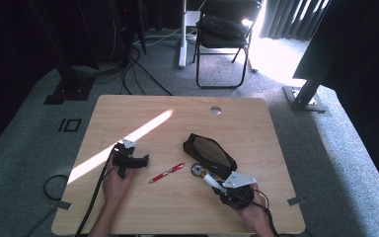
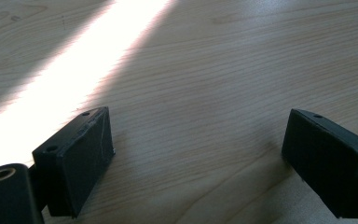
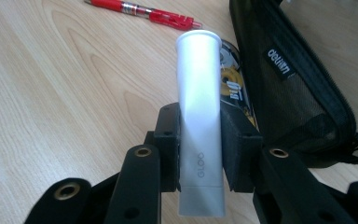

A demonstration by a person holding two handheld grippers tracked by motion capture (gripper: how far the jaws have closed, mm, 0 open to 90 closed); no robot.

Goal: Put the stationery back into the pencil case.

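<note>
My right gripper (image 3: pixel 200 154) is shut on a white glue stick (image 3: pixel 198 107) that points away between its jaws. In the high view that gripper (image 1: pixel 216 183) sits at the table's front right, the glue stick (image 1: pixel 208 178) aimed at a small round tape roll (image 1: pixel 196 170). A black open pencil case (image 1: pixel 209 154) lies just beyond; in the right gripper view the pencil case (image 3: pixel 293 88) is at the right. A red pen (image 1: pixel 167 173) lies in the middle; the pen (image 3: pixel 140 11) also crosses the top of the right gripper view. My left gripper (image 1: pixel 128 160) rests at the front left, jaws (image 2: pixel 196 158) open over bare wood.
The wooden table (image 1: pixel 143 207) has a round cable hole (image 1: pixel 215 110) near its far edge and a sunlit stripe (image 1: pixel 123 143) across the left half. A black folding chair (image 1: pixel 224 39) stands on the carpet beyond. Cables trail off the front edge.
</note>
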